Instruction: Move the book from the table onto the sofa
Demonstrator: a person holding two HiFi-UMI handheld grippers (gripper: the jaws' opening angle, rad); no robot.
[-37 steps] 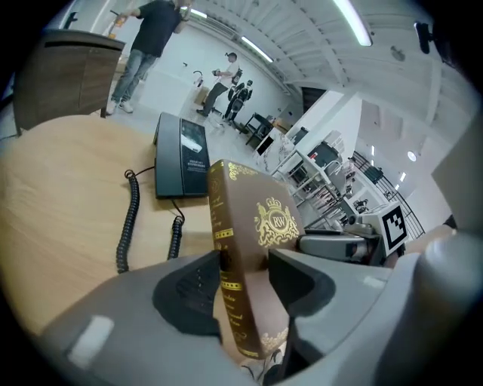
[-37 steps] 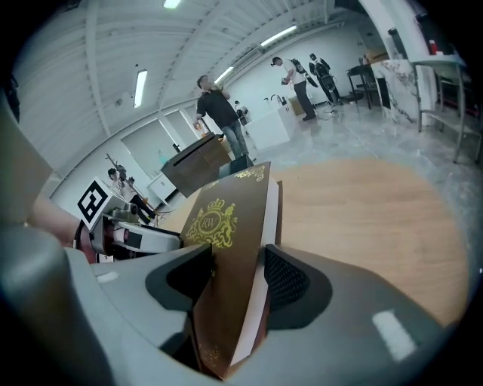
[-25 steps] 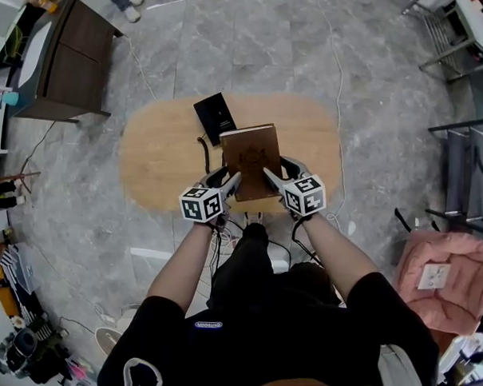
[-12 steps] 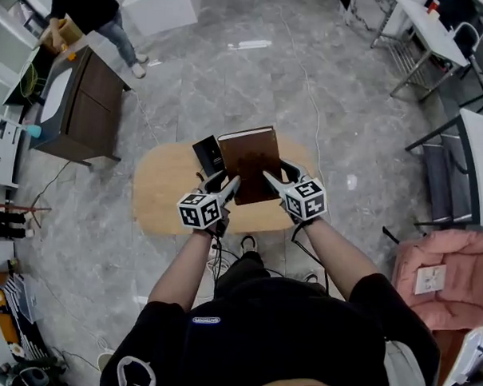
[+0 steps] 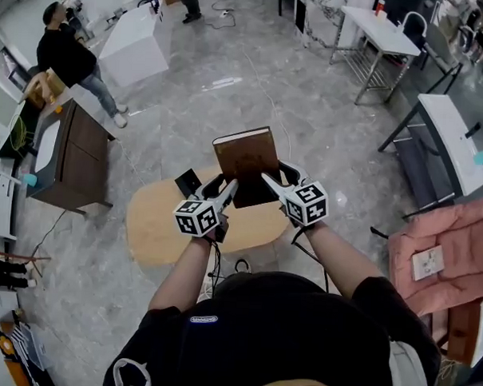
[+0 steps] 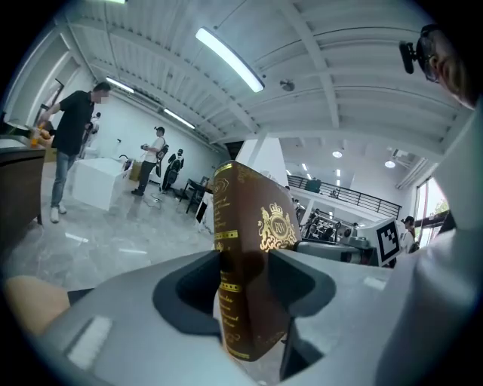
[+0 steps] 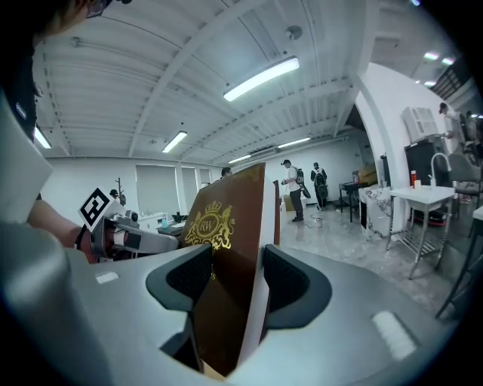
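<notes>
A brown hardback book [image 5: 247,163] with a gold crest is held in the air, well above the oval wooden table [image 5: 156,224]. My left gripper [image 5: 226,189] is shut on its near left corner, at the spine [image 6: 230,264]. My right gripper [image 5: 267,183] is shut on its near right corner, and the right gripper view shows the cover [image 7: 219,279] clamped between the jaws. The book tilts, its far edge raised. No sofa is recognisable in any view.
A small black book [image 5: 187,182] lies on the table's far left. A dark wooden cabinet [image 5: 63,160] stands left, with a person [image 5: 68,57] behind it. White tables [image 5: 380,34] stand far right. Pink cushions [image 5: 435,253] lie at right. Grey tiled floor surrounds the table.
Both grippers have lifted the book high off the table, still gripping it. The head view has risen and tipped up, so the table looks smaller and more of the room shows.
</notes>
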